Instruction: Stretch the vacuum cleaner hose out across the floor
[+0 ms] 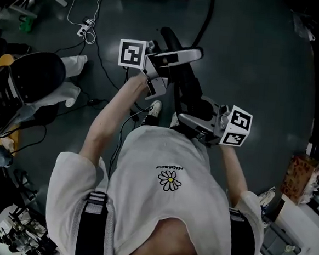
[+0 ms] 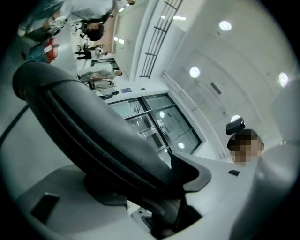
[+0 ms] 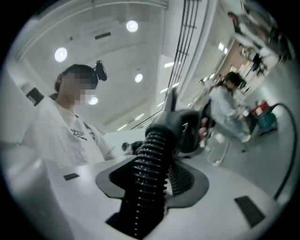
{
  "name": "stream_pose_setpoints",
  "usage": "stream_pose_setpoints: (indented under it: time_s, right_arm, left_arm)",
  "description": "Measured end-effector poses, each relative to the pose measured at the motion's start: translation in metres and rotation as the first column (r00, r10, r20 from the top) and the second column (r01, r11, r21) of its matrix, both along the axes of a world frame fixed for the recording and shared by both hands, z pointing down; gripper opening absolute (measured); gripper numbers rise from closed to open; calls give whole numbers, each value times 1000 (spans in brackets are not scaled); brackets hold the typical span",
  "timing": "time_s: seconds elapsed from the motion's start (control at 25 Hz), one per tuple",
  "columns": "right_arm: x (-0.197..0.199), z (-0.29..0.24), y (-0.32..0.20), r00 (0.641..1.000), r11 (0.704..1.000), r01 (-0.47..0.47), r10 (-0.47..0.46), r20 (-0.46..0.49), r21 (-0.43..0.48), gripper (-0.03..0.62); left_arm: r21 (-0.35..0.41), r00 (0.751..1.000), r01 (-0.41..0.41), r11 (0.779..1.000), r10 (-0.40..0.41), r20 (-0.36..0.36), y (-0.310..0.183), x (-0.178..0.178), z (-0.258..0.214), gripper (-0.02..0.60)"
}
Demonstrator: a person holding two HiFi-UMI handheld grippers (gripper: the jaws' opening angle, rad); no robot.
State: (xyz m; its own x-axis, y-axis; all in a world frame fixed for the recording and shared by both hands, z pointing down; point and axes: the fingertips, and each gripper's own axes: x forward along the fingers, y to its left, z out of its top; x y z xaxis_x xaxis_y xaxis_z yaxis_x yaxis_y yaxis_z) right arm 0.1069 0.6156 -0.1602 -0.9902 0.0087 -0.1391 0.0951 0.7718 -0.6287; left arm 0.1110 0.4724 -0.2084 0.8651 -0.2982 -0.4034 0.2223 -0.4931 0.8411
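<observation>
"Where had the vacuum cleaner hose (image 3: 147, 168) got to just then?"

"It was up off the floor (image 1: 253, 49), in front of the person, running between the two tools. Its long axis pointed away from the feet. The ribbed part was low and close to the body, and the smooth pipe (image 2: 93, 126) carried on outward past the far hand."

"Which hand actually had it?"

"The right gripper (image 1: 201, 126), the one nearer the body. Its jaws were clamped on the ribbed hose just below the grey handle cuff (image 3: 180, 124), and the hose stood straight up through the gap between them."

"And the left?"

"The left gripper (image 1: 169, 70) was farther out along the pipe. Its jaws were spread about as wide as they go, with the pipe slanting across between them. As far as I could judge it wasn't pinching anything."

"So what did the stretch depend on?"

"My guess is the left jaws would have to close on that pipe. Then the two hands could pull apart along that same line, away from the body and down towards the floor."
</observation>
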Motion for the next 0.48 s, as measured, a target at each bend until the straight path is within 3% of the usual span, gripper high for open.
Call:
stream_pose_setpoints:
  time_s: [0.04,0.12,0.16,0.2,0.28,0.36,0.4,0.48]
  right_arm:
    - [12,0,-7,991,990,-132,133,-7,47,210]
    - [35,-2,-14,940,928,-335,342,-15,165,210]
    - [40,-2,-12,925,906,-365,380,-30,213,210]
    - [42,-4,-9,923,903,-365,383,-39,225,210]
    - [51,-15,-12,929,923,-371,369,32,103,210]
    - [84,-37,-28,891,911,-401,413,190,-99,210]
    - [102,-47,-36,863,896,-418,443,242,-148,210]
    - [120,-59,-48,854,885,-455,465,234,-97,210]
  left_arm:
    - [31,1000,11,999,-12,27,5,-1,-5,294]
    - [83,997,23,996,-29,71,15,-4,-10,274]
    - [109,995,14,994,-24,92,22,-4,-13,265]
    - [134,994,-2,991,-13,106,28,-5,-16,256]
    - [173,995,-24,985,6,102,35,-14,-25,242]
    - [181,997,-29,983,16,73,36,-34,-31,239]
    - [177,997,-42,983,30,68,40,-42,-31,238]
    - [182,993,-98,978,83,87,63,-48,-31,238]
